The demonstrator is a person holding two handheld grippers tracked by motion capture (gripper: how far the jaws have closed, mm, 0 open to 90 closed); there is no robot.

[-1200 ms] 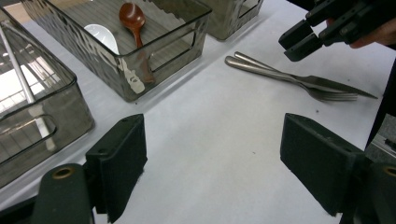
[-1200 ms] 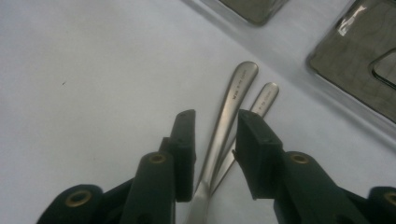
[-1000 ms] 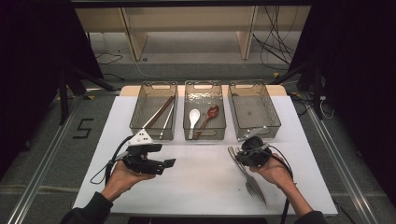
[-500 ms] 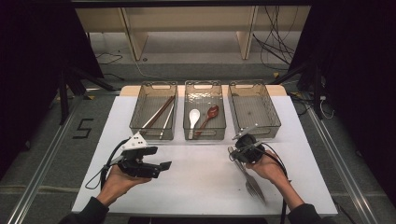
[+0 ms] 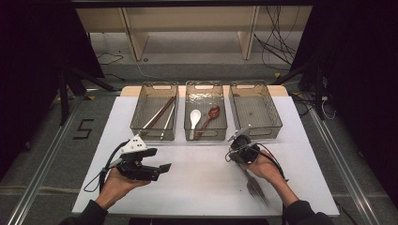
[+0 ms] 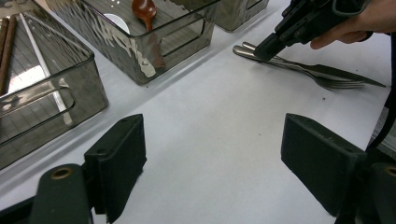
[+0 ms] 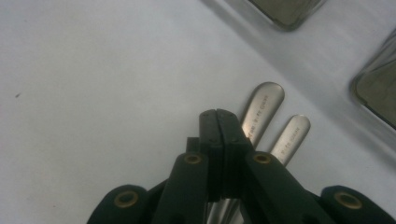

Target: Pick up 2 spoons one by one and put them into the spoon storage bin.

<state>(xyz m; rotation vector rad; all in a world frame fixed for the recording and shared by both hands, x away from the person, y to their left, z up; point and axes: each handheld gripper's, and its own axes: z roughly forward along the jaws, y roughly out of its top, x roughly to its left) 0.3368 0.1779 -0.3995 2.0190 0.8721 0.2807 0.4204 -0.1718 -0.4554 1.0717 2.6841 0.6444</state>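
- Steel forks point(image 6: 308, 70), two of them, lie side by side on the white worktop point(image 5: 202, 183) in front of the right-hand bin point(image 5: 256, 112); their handle ends point toward the bins.
- Right gripper point(image 5: 240, 149) is tipped down at the fork handles. Its jaws have just been closing and now meet pad to pad in the right gripper view point(image 7: 218, 126), with nothing between them; they sit just over the handle ends, and whether they touch the metal I cannot tell.
- Left gripper point(image 5: 162, 169) is held over bare worktop, well apart from the forks, its jaws wide and holding nothing.
- Left bin point(image 5: 155, 112) holds chopsticks point(image 5: 159, 115).
- Middle bin point(image 5: 205, 112) holds a white spoon point(image 5: 195, 119) and a red-brown spoon point(image 5: 212, 115).
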